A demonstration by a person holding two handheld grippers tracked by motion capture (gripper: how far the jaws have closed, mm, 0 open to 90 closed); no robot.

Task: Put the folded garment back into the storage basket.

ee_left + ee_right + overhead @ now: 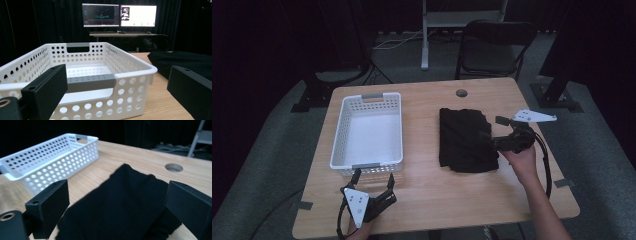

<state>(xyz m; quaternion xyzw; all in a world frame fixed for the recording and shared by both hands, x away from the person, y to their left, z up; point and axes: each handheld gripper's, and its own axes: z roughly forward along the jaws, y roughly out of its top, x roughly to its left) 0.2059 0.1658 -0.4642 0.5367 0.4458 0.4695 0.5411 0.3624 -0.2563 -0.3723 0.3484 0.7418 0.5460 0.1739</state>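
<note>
A folded black cloth (467, 140) lies flat on the right half of the wooden table (427, 195). My right gripper (493, 128) rests at the cloth's right edge, jaws spread wide with the fabric between them, gripping nothing. A white basket (343, 127) sits to the left, well apart from the cloth. My left gripper (373, 179) hovers just near of the basket, wide open and holding nothing.

High view: above the person's table edge, facing forward and down.
Left gripper view: low, close behind the white basket (82, 75), looking between its wide-apart jaws.
Right gripper view: just over the black cloth (120, 205).
Shared: basket, cloth, wooden table (422, 100).
</note>
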